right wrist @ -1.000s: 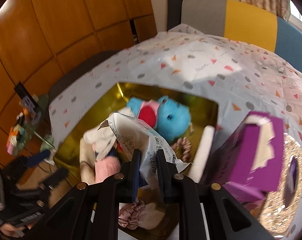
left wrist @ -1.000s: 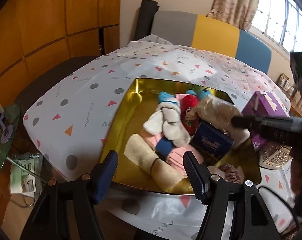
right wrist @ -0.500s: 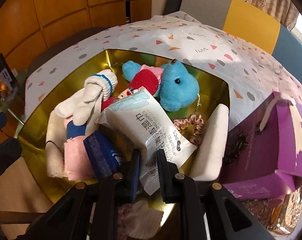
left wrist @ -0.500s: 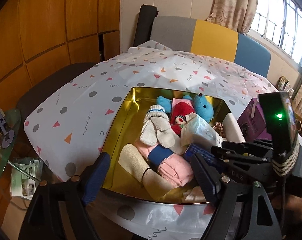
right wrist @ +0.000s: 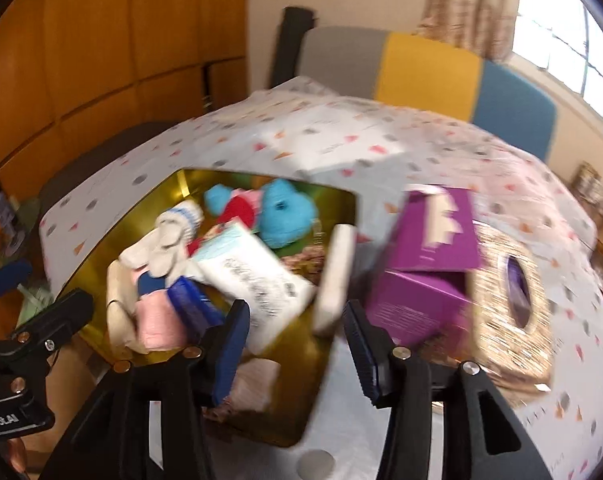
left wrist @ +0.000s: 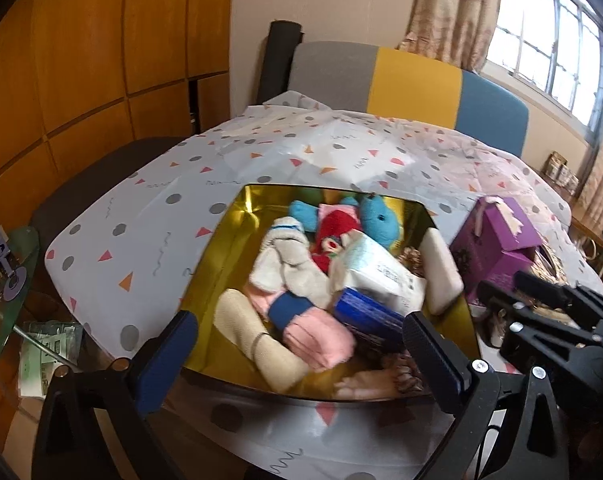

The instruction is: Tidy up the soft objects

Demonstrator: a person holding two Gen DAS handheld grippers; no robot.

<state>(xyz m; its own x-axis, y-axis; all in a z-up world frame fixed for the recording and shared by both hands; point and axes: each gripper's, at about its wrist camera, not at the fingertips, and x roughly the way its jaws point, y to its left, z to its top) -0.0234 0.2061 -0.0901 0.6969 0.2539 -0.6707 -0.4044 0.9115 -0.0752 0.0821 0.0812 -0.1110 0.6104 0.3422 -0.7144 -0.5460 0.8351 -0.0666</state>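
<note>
the right gripper is opening with nothing between its jaws, leaving the wipes pack lying among the soft items in the gold tray, while the left gripper is opening wide and empty at the near rim.

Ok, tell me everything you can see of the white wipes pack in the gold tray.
The wipes pack is a soft white plastic pouch with a pale blue end and dark print along its face, slightly crumpled. It lies tilted in the gold tray on top of the pile. It rests against the red toy and the white socks and overlaps the dark blue packet. The cream pad lies to its right. Neither set of tongs touches it; the right tongs are opening just in front of it.
</note>
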